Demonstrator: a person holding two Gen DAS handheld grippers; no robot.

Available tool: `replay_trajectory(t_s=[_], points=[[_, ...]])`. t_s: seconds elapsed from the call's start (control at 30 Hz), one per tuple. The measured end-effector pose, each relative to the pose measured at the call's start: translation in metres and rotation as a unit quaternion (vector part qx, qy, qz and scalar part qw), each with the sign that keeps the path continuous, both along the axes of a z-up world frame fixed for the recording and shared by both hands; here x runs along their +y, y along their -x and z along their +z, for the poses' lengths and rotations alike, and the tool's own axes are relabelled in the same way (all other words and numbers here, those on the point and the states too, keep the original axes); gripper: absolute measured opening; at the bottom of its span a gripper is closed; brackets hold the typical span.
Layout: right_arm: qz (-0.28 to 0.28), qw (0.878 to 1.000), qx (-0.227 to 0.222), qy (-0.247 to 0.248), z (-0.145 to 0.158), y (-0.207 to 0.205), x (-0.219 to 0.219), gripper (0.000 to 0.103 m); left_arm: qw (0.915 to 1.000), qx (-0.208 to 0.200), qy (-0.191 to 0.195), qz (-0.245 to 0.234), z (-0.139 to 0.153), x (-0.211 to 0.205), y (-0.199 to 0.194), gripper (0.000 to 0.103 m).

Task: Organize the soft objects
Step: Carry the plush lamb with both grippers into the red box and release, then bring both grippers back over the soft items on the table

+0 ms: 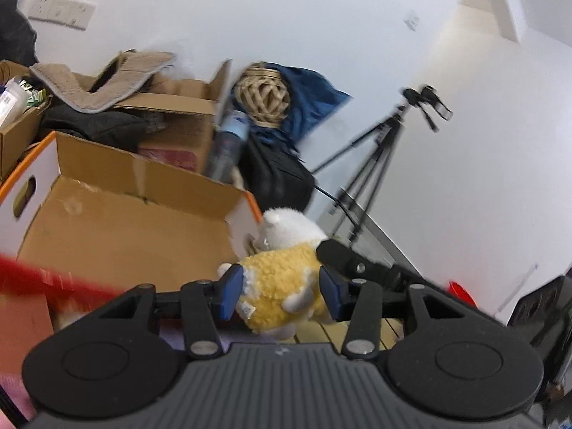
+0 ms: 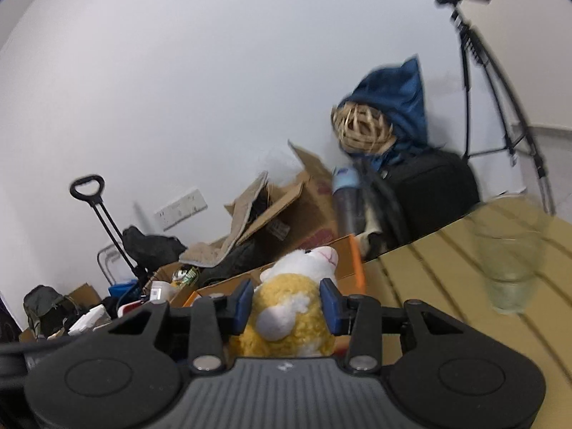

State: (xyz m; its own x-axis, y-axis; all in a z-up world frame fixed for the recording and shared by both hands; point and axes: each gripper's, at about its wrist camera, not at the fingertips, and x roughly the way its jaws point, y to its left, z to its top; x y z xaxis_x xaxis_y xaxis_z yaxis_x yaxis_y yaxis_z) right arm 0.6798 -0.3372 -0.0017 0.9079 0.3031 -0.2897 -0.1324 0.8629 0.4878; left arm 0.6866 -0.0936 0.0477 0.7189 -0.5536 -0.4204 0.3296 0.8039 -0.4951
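Observation:
A yellow and white plush toy (image 1: 282, 279) sits between the blue pads of my left gripper (image 1: 280, 293), which looks closed on its body, next to the right end of an open cardboard box (image 1: 118, 221) with orange trim. The black finger of the other gripper (image 1: 343, 255) touches the toy's upper right. In the right wrist view the same plush toy (image 2: 289, 307) is squeezed between the blue pads of my right gripper (image 2: 287, 304), above the edge of a yellow slatted table (image 2: 447, 271). The box (image 2: 354, 261) lies just beyond.
A clear glass (image 2: 511, 257) stands on the table at the right. Behind are more cardboard boxes (image 1: 178, 107) with a beige mat, a wicker ball (image 1: 264, 96), blue cloth, a black bag (image 1: 275, 175), a tripod (image 1: 379, 157) and a trolley handle (image 2: 89, 186).

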Motion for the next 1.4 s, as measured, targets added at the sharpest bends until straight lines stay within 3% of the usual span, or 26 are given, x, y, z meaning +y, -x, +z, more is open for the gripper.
replay_trajectory(t_s=[0.1,0.2,0.27,0.37,0.53,0.63,0.7,0.77,0.87,0.97,1.07,1.17,1.3,1.4], points=[[-0.005,0.999,0.031,-0.002,-0.01,-0.044,0.009,0.039,0.998,0.058,0.023,0.007,-0.018,0.01,-0.05,0.043],[-0.011,0.997,0.068,0.036,-0.029,-0.071,0.02,0.039,0.9943,0.104,0.008,0.021,-0.044,0.009,-0.079,0.042],[-0.027,0.993,0.087,0.074,-0.042,-0.078,0.031,0.039,0.9938,0.109,-0.007,0.02,-0.057,0.005,-0.085,0.041],[-0.048,0.985,0.085,0.143,-0.05,-0.077,0.043,0.03,0.9933,0.111,-0.03,0.011,-0.065,0.001,-0.085,0.042],[-0.059,0.983,0.063,0.16,-0.024,-0.058,0.044,0.032,0.9949,0.086,-0.052,0.012,-0.033,0.013,-0.059,0.044],[-0.059,0.984,0.038,0.164,0.01,-0.034,0.041,0.034,0.9969,0.041,-0.063,0.025,0.009,0.027,-0.025,0.049],[-0.049,0.985,0.025,0.162,0.034,-0.013,0.039,0.041,0.9972,0.017,-0.063,0.037,0.035,0.036,-0.005,0.059],[-0.036,0.985,0.011,0.166,0.054,0.01,0.04,0.048,0.996,-0.004,-0.071,0.053,0.059,0.049,0.022,0.063],[-0.016,0.983,-0.01,0.182,0.081,0.053,0.044,0.053,0.9921,-0.031,-0.097,0.074,0.075,0.067,0.067,0.072],[0.01,0.978,-0.029,0.206,0.089,0.104,0.049,0.059,0.986,-0.055,-0.128,0.092,0.069,0.085,0.122,0.078],[0.035,0.978,-0.037,0.205,0.072,0.168,0.05,0.059,0.9772,-0.09,-0.156,0.112,0.049,0.102,0.187,0.083],[0.061,0.981,-0.019,0.185,0.03,0.225,0.057,0.059,0.9675,-0.114,-0.182,0.133,0.02,0.113,0.245,0.086],[0.052,0.976,0.017,0.211,-0.024,0.281,0.081,0.058,0.9649,-0.099,-0.18,0.163,-0.021,0.121,0.309,0.086],[0.06,0.976,0.02,0.21,-0.045,0.31,0.094,0.05,0.9676,-0.079,-0.17,0.169,-0.046,0.13,0.346,0.086]])
